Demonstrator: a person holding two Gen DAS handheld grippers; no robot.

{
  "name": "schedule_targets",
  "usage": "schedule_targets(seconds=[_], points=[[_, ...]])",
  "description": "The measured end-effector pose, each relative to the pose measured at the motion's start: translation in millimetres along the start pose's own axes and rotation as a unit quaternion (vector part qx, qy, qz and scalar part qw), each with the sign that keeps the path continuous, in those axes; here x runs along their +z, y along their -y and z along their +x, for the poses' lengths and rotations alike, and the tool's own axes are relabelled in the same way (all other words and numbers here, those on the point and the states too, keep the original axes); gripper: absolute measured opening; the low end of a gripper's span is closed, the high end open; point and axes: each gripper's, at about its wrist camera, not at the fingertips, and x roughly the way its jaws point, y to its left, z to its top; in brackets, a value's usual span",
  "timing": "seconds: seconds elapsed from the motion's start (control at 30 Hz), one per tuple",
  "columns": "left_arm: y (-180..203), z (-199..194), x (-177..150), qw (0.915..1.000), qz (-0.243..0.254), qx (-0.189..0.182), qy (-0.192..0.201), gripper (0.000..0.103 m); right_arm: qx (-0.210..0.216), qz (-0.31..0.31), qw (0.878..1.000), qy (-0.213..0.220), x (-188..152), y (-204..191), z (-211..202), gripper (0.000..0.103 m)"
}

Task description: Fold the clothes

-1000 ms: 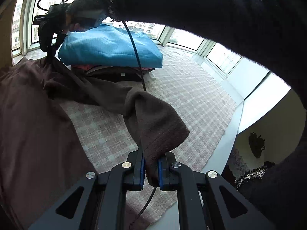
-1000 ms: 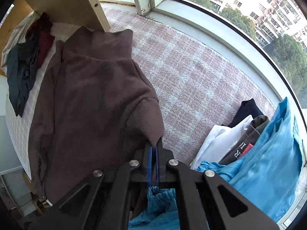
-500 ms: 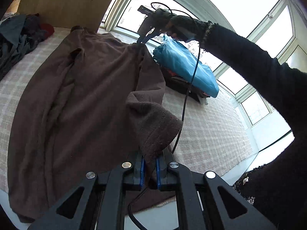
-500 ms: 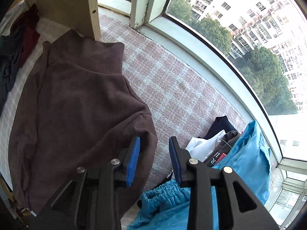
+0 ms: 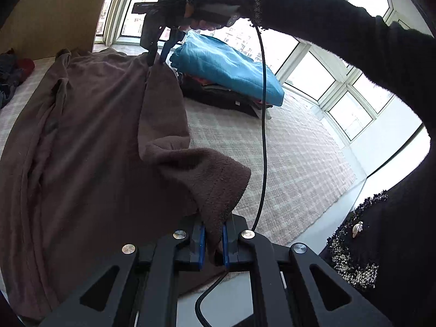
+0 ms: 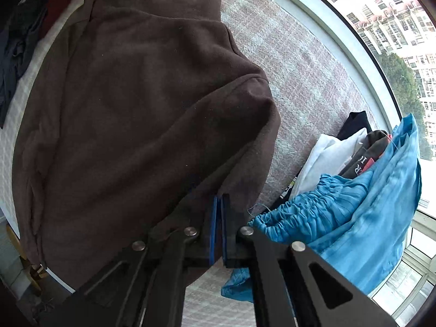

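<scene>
One brown sweater lies spread on a pale checked blanket, collar toward the wooden panel at the far end. Its sleeve is lifted off the body of the garment and held at two points. Left gripper has the cuff pinched between its blue pads, fabric bunched in the gap. Right gripper pinches the sleeve near the shoulder; in the right wrist view its pads are pressed nearly together with brown fabric draped over and between them. A hand in a black sleeve grips the right gripper's handle, and a black cable hangs from it down past the left gripper. Just beside the sweater, toward the window, sits a stack of folded clothes with a blue garment on top; white and dark pieces show under it. Dark and red clothes are heaped at the far side of the blanket, well apart from the stack. Buildings and trees visible outside the glass.
</scene>
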Motion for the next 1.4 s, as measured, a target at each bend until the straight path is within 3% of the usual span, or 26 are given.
schedule_targets(seconds=[0.17, 0.3, 0.43, 0.53, 0.6, 0.63, 0.7, 0.77, 0.9, 1.0, 1.1, 1.23, 1.4], points=[[-3, -9, 3, 0.9999, 0.001, -0.011, 0.011, 0.007, 0.031, 0.038, 0.998, 0.04, -8, 25, -41, 0.003], [-6, -26, 5, 0.9988, -0.009, -0.029, 0.04, 0.007, 0.064, 0.067, 0.992, 0.086, 6, 29, -71, 0.003], [-29, -40, -12, 0.9963, -0.058, -0.02, 0.06, 0.006, 0.116, 0.04, 0.987, 0.101, 43, -22, -53, 0.005], [-58, -22, -37, 0.9939, -0.108, 0.004, 0.023, 0.006, 0.103, 0.009, 0.991, 0.085, 50, -58, -37, 0.007], [-70, -7, -50, 0.9932, -0.114, 0.024, -0.009, 0.006, 0.114, 0.005, 0.988, 0.108, 31, -55, -48, 0.012], [-74, -1, -55, 0.9926, -0.116, 0.03, -0.02, 0.006, 0.097, 0.001, 0.987, 0.125, 16, -50, -56, 0.021], [-80, 1, -58, 0.992, -0.122, 0.024, -0.022, 0.006, 0.057, 0.007, 0.987, 0.153, -25, -37, -65, 0.029], [-83, -4, -57, 0.992, -0.123, 0.022, -0.013, 0.006, 0.041, -0.011, 0.982, 0.182, -70, -32, -69, 0.029], [-90, -18, -54, 0.9924, -0.121, 0.022, 0.004, 0.006, 0.041, -0.047, 0.986, 0.156, -126, -43, -34, 0.029], [-100, -31, -53, 0.9913, -0.129, 0.023, 0.017, 0.006, 0.03, -0.052, 0.987, 0.146, -129, -49, -3, 0.029], [-106, -45, -54, 0.9907, -0.129, 0.037, 0.024, 0.006, 0.044, -0.029, 0.985, 0.163, -115, -46, 8, 0.029], [-111, -49, -58, 0.9907, -0.123, 0.055, 0.014, 0.006, 0.065, -0.02, 0.98, 0.187, -104, -41, 0, 0.037], [-90, -46, -48, 0.9959, -0.072, 0.055, -0.001, 0.006, 0.075, -0.018, 0.976, 0.202, -105, -35, -13, 0.037]])
